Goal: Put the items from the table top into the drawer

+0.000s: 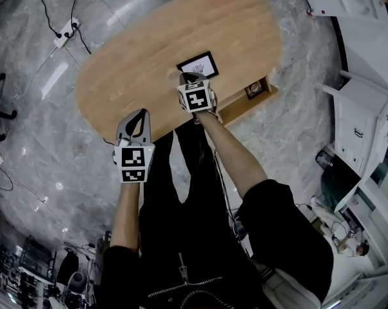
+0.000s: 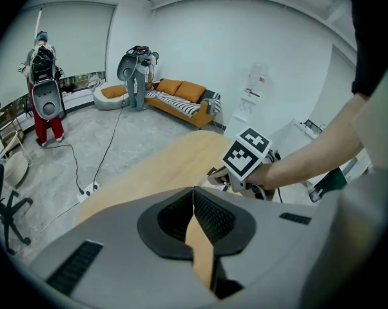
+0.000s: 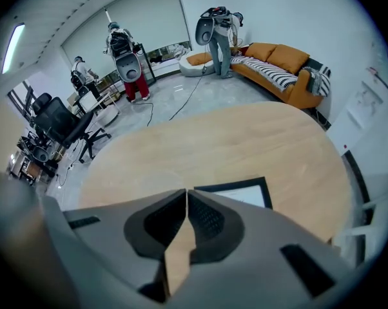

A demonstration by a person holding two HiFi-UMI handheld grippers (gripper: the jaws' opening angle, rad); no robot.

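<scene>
A black-framed picture [image 1: 198,64] lies near the right end of the oval wooden table [image 1: 136,63]. My right gripper [image 1: 188,78] is at the frame's near left corner. In the right gripper view the jaws meet at the tips, shut, with the frame's [image 3: 245,193] corner right at my right gripper [image 3: 186,190], so they seem to pinch it. My left gripper [image 1: 138,122] hovers at the table's near edge, shut and empty. In the left gripper view, my left gripper [image 2: 193,189] points toward the right gripper's marker cube [image 2: 248,152].
An open wooden drawer [image 1: 245,103] sticks out under the table's right end, with a small dark item [image 1: 254,90] in it. White furniture [image 1: 358,108] stands to the right. Cables and a power strip [image 1: 66,31] lie on the floor at the far left.
</scene>
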